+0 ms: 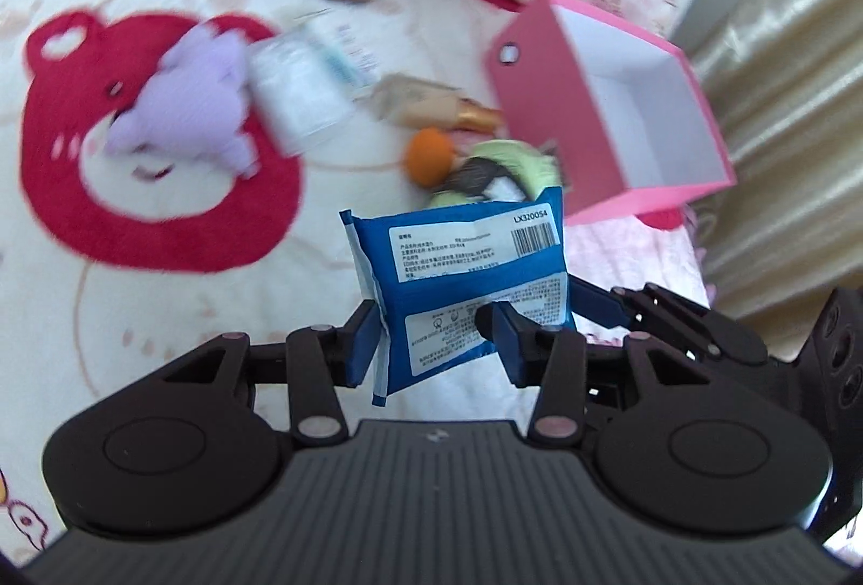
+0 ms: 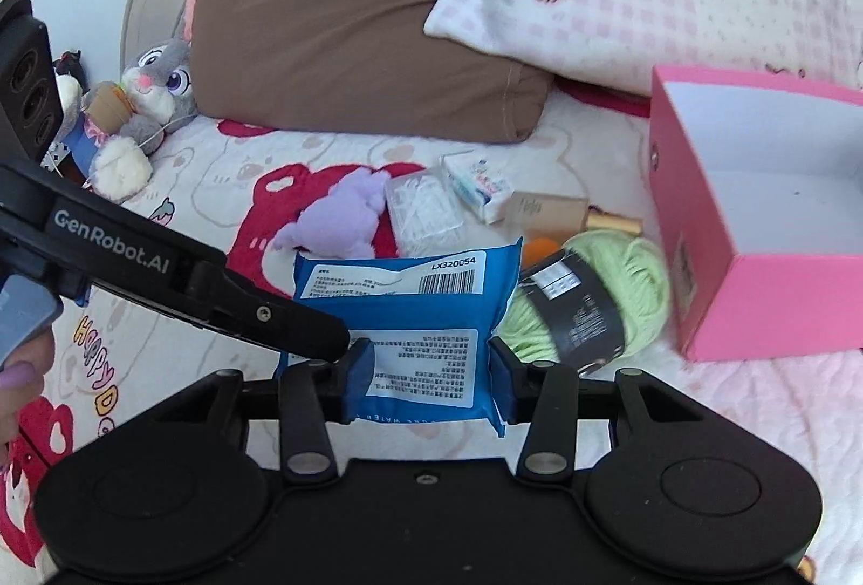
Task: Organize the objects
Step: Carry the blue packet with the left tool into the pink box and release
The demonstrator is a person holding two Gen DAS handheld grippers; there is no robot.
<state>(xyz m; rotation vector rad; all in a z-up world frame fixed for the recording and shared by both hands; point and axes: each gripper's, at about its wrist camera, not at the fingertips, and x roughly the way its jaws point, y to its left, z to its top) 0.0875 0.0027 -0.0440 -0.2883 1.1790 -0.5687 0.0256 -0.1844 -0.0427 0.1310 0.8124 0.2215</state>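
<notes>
A blue wipes packet (image 1: 458, 256) with white labels hangs above the bedspread, held from both sides. My left gripper (image 1: 431, 342) is shut on its lower part, pads pressing both faces. My right gripper (image 2: 431, 380) is shut on the same blue packet (image 2: 410, 283), lower edge between its blue pads. In the right wrist view one black finger (image 2: 302, 331) of the left gripper reaches in from the left to the packet. An open pink box (image 2: 798, 304) with a white inside lies to the right, also the pink box (image 1: 539, 99) in the left wrist view.
On the bedspread behind the packet lie green yarn (image 2: 609, 283), an orange ball (image 1: 429, 153), a purple plush (image 2: 340, 218), a clear pack (image 2: 423, 207), a tissue pack (image 2: 480, 185) and a beige box (image 2: 550, 207). A brown pillow (image 2: 350, 18) and a bunny plush (image 2: 156, 83) sit farther back.
</notes>
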